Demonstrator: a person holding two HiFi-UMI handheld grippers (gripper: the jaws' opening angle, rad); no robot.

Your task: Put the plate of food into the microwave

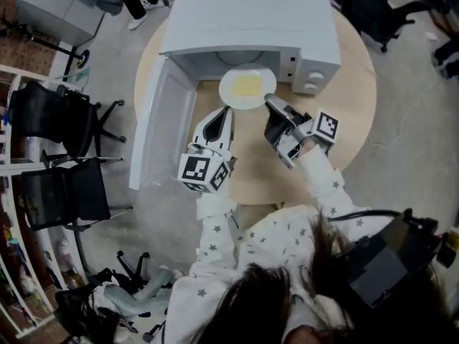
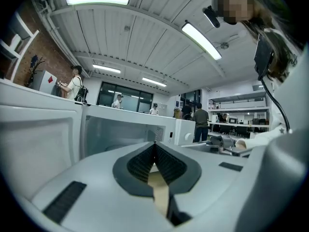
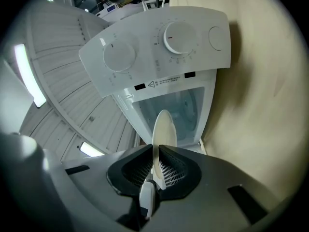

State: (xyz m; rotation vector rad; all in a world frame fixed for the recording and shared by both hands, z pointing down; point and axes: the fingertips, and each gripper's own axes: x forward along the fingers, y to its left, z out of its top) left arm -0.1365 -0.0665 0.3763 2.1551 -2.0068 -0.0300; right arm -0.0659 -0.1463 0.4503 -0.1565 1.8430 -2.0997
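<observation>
Right hand-held gripper (image 1: 270,102) clamps the plate (image 1: 247,87) by its near-right rim.
Open microwave (image 1: 251,20) lies straight beyond it, farther from me.

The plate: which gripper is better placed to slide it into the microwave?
Right: the right gripper grips the plate at the open microwave; the left gripper is shut and empty.

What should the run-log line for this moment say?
plate at microwave mouth | door open | right gripper shut on plate | left gripper shut, empty
</observation>
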